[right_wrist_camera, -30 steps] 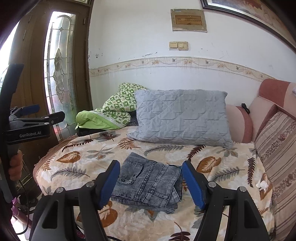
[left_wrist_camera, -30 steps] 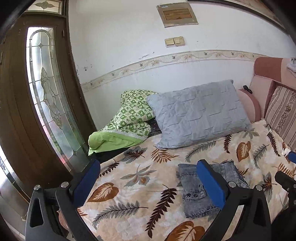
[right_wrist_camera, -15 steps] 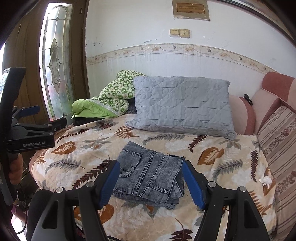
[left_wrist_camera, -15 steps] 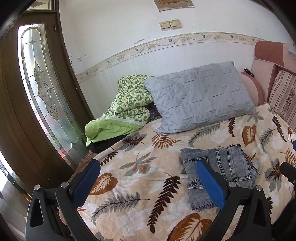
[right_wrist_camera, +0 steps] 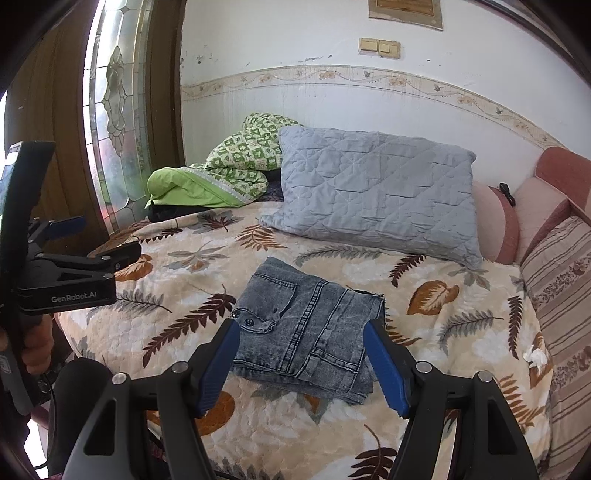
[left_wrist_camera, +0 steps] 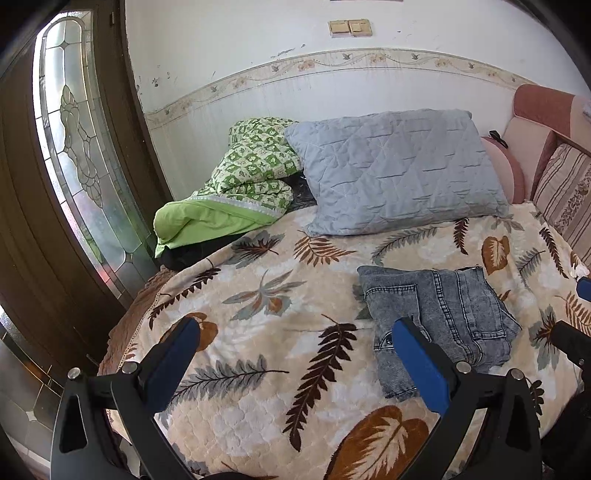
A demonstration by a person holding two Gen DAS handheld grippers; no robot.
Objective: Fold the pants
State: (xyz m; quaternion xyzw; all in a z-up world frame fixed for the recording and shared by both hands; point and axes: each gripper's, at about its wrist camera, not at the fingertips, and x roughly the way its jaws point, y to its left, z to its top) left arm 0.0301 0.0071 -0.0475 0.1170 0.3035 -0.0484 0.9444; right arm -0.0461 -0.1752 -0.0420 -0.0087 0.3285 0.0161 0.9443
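Right wrist view reads "GenRobot.AI" on the left tool; both tools gape, gripping nothing.

One folded jeans, one grey pillow, one green quilt.

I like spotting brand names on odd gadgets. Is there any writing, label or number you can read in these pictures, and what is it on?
"GenRobot.AI": white lettering on the black body of the left gripper, seen in the right wrist view.
Framed plaque on the wall above the light switches: it carries lines of text, too small and blurred to read.
Nothing else bears writing that can be read.
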